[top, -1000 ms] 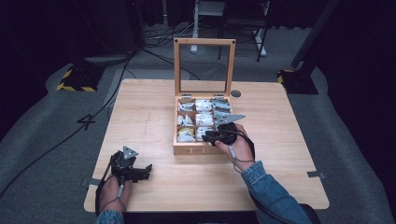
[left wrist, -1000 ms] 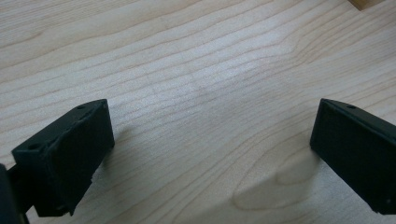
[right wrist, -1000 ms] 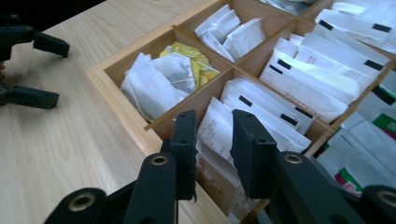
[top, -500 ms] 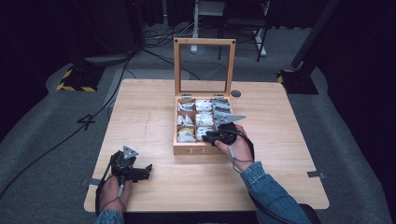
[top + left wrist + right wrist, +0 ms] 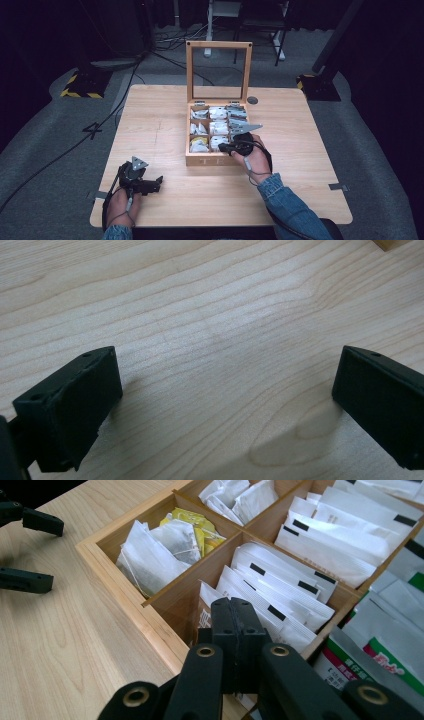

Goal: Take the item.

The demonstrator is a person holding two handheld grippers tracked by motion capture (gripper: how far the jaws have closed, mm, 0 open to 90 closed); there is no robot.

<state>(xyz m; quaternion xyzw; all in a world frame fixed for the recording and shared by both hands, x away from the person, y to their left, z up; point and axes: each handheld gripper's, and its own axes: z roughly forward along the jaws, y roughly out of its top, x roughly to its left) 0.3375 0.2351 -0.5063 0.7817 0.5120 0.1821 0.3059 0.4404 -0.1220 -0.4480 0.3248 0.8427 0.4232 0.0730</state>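
Note:
A wooden tea box [image 5: 210, 161] stands mid-table with its glass lid [image 5: 218, 45] upright. Its compartments hold white sachets [image 5: 280, 600], and the front corner one holds loose white bags and a yellow bag [image 5: 197, 522]. My right gripper [image 5: 222, 148] is shut, its tips [image 5: 237, 611] at the front wall of the middle front compartment, just above the sachets. I see nothing between the jaws. My left gripper [image 5: 159, 182] rests near the table's front left, open [image 5: 225, 405] over bare wood. It is seen again, far off, as the left gripper [image 5: 30, 550].
The light wooden table [image 5: 150, 125] has a dark round grommet [image 5: 252, 100] behind the box. Green-and-red labelled packets [image 5: 380, 655] fill the box's right column. Cables and stand bases lie on the grey floor beyond the table's far edge.

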